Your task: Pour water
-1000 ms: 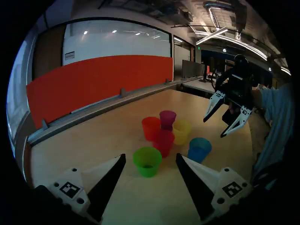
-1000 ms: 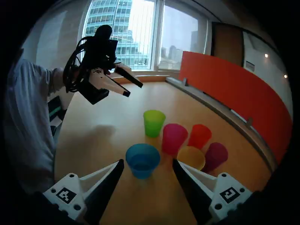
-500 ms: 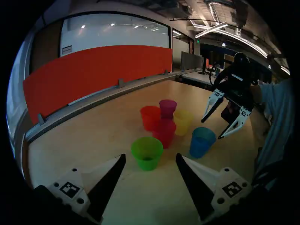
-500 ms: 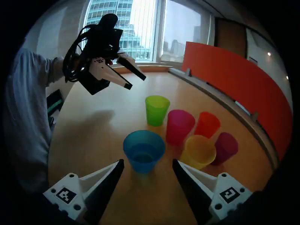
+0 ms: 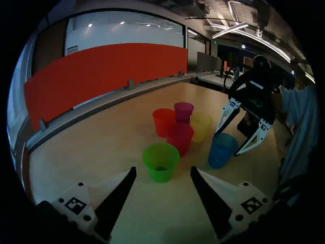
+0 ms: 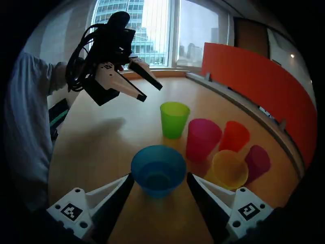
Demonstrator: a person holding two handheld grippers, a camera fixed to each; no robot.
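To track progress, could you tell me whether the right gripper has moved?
Yes: the right gripper has come down to the blue cup, jaws now flanking it.

No legible text or signs

Wood table [image 6: 101, 134], six upright cups clustered on it: green cup [image 6: 174, 119], blue cup [image 6: 158, 171], pink cup [image 6: 203, 139], orange cup [image 6: 233, 136], yellow cup [image 6: 230, 168], purple cup [image 6: 256, 162].

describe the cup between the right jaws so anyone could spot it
On the table beside the orange panel stands a cluster of six cups. The blue cup sits between the open jaws of the right gripper; no other cup is blue.
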